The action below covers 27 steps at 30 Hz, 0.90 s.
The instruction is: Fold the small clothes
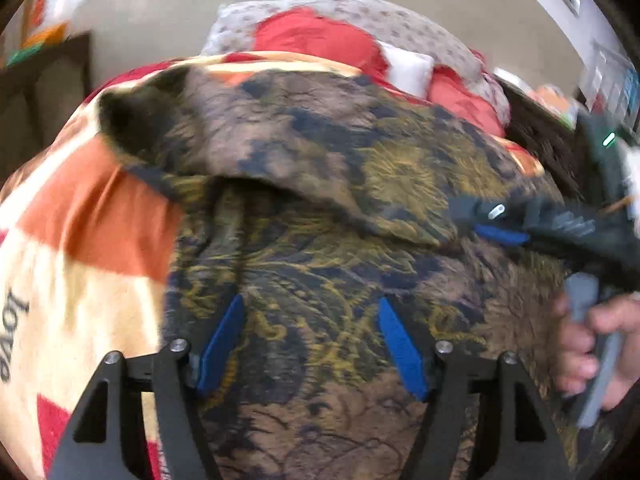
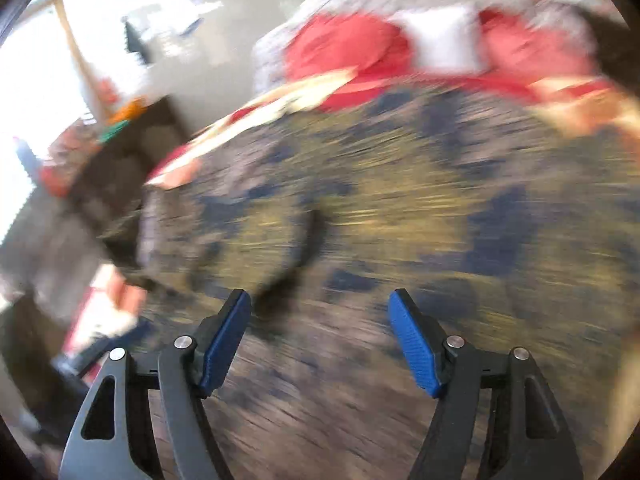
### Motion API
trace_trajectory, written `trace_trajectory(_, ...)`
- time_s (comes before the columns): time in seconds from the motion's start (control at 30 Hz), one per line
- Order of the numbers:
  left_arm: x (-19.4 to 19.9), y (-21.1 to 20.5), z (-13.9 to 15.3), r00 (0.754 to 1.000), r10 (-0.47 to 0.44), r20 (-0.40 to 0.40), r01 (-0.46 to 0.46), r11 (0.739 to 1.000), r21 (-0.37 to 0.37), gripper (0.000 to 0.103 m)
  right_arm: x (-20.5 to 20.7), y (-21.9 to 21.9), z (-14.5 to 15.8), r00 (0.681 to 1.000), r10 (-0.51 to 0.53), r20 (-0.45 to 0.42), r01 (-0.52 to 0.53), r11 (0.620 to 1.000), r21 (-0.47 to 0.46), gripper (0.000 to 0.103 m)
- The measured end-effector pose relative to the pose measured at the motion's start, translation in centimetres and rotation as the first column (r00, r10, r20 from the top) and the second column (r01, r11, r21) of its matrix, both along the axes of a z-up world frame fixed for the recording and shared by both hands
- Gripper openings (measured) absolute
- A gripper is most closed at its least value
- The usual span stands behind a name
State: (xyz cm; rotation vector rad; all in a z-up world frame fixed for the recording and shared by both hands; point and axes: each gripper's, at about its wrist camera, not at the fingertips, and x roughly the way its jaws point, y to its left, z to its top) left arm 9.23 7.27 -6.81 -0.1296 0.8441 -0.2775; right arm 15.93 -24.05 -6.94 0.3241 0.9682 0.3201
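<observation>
Lying rumpled, the brown-and-gold patterned garment (image 1: 320,216) is partly folded.

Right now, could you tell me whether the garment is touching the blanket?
Touching. The left wrist view shows the dark patterned garment lying directly on the orange-and-cream blanket, its edge resting on it with no gap.

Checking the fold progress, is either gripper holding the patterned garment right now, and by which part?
Nothing is held. The left gripper and the right gripper both have open jaws above the patterned garment, pinching no fabric.
</observation>
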Motion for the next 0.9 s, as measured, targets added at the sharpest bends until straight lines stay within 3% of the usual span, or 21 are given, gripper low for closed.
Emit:
trace_trajectory(0.07,0.2,0.9,-0.2,0.998,0.056,-0.006,-0.056,0.998,-0.029,0.072,1.3,0.1,-1.2,0.999,-0.036,-0.028,0.035,0.999,-0.018,0.084)
trace_trajectory(0.17,0.4,1.2,-0.4,0.998,0.059,-0.015,-0.059,0.997,-0.039,0.073,1.8,0.0,-1.3,1.0,-0.027,0.009,0.026,0.994,0.106,0.08)
trace_trajectory(0.2,0.4,1.2,-0.5,0.998,0.056,-0.018,-0.056,0.998,-0.036,0.073,2.0,0.3,-1.5,1.0,0.014,0.004,-0.015,0.986,0.164,0.073)
trace_trajectory(0.27,0.6,1.1,-0.4,0.998,0.055,-0.019,-0.056,0.998,-0.033,0.074,2.4,0.4,-2.0,0.998,0.053,-0.022,-0.047,0.978,0.205,0.038)
trace_trajectory(0.37,0.8,0.7,-0.4,0.998,0.056,-0.019,-0.056,0.998,-0.031,0.074,1.8,-1.5,-1.1,1.0,-0.005,-0.001,0.005,0.974,0.227,0.021)
trace_trajectory(0.47,0.7,0.8,-0.4,0.998,0.056,-0.019,-0.056,0.998,-0.032,0.074,0.8,-5.0,1.8,0.994,-0.069,0.08,0.051,0.978,0.205,0.018)
trace_trajectory(0.6,0.8,0.7,-0.5,0.998,0.051,-0.02,-0.052,0.998,-0.025,0.076,-1.0,-11.7,7.3,0.974,-0.147,0.17,0.134,0.988,0.081,0.016)
trace_trajectory(0.7,1.1,0.3,-0.7,0.999,0.047,-0.019,-0.047,0.999,-0.01,0.077,-1.5,-15.6,8.6,0.97,-0.19,0.151,0.197,0.98,-0.037,0.016)
trace_trajectory(0.77,1.2,-0.2,-0.6,0.999,0.047,-0.019,-0.047,0.999,0.003,0.077,-1.8,-17.8,7.9,0.983,-0.165,0.082,0.162,0.986,0.037,0.016)
trace_trajectory(0.83,1.3,-0.3,-0.6,0.999,0.047,-0.018,-0.047,0.999,0.009,0.077,-2.1,-17.3,6.9,0.986,-0.157,0.062,0.151,0.983,0.101,0.016)
trace_trajectory(0.9,1.2,-0.1,-0.5,0.999,0.046,-0.019,-0.046,0.999,0.006,0.077,-2.2,-15.3,5.8,0.99,-0.135,0.049,0.123,0.971,0.207,0.034)
